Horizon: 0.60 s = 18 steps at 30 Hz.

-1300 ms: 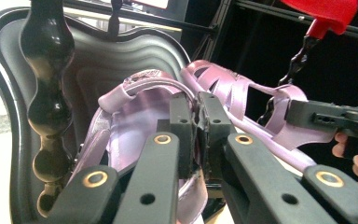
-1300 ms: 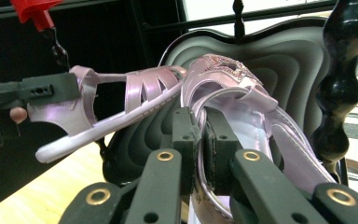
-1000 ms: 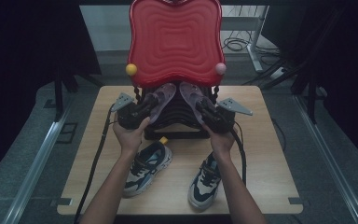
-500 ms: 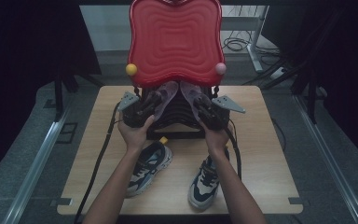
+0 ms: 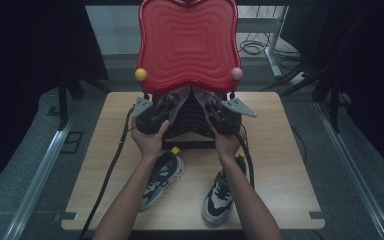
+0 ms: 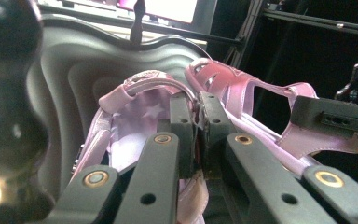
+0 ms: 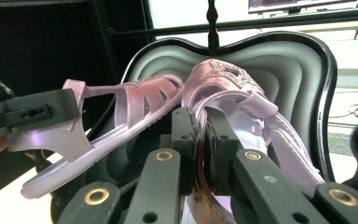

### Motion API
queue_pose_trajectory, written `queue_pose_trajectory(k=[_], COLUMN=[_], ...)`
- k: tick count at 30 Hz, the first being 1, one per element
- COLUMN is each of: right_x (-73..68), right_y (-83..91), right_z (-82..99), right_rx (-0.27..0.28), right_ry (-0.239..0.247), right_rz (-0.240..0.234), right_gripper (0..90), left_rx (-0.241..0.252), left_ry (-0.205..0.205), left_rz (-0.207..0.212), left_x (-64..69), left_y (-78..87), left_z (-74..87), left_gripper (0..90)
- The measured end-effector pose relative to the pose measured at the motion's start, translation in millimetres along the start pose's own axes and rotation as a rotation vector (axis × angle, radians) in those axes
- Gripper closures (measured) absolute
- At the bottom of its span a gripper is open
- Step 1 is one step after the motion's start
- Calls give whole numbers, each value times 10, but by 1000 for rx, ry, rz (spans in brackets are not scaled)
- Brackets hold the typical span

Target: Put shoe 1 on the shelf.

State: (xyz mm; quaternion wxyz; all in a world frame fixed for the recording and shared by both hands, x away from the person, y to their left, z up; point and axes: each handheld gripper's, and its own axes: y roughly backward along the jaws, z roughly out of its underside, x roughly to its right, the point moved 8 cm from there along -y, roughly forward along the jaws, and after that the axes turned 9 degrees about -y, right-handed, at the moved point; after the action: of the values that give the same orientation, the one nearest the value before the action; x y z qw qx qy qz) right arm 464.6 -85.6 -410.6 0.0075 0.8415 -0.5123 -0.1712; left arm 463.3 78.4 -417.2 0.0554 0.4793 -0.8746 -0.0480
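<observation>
pink sandals [image 5: 187, 97] clamped, beneath red lid [image 5: 187, 45]

Two pink sandals [image 6: 242, 100] [image 7: 223, 98] (glossy, strappy) tilted against the rack.

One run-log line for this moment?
left gripper: shut on left sandal | right gripper: shut on right sandal | both sandals over tray

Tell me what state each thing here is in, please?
Left gripper: shut on left pink sandal, lifted.
Right gripper: shut on right pink sandal, lifted.
Red tray: standing upright.
Two sneakers: lying flat on table, untouched.
</observation>
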Motion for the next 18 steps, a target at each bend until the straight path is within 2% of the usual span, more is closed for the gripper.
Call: queue_pose_trajectory(k=[5, 7, 12, 18], right_x=[-1, 0, 27, 49], right_y=[-72, -105, -199, -319], right_z=[-7, -8, 22, 74], right_rx=[7, 17, 29, 39], right_ry=[2, 10, 5, 30], right_rz=[8, 17, 44, 71], right_gripper=[843, 843, 843, 841], left_rx=[20, 34, 25, 34], left_ry=[-33, -31, -48, -76], left_rz=[-33, -40, -69, -83], left_x=[-17, -33, -98, -73], left_y=[-54, -74, -125, -160], left_z=[-48, -63, -11, 16], left_gripper=[863, 863, 860, 859])
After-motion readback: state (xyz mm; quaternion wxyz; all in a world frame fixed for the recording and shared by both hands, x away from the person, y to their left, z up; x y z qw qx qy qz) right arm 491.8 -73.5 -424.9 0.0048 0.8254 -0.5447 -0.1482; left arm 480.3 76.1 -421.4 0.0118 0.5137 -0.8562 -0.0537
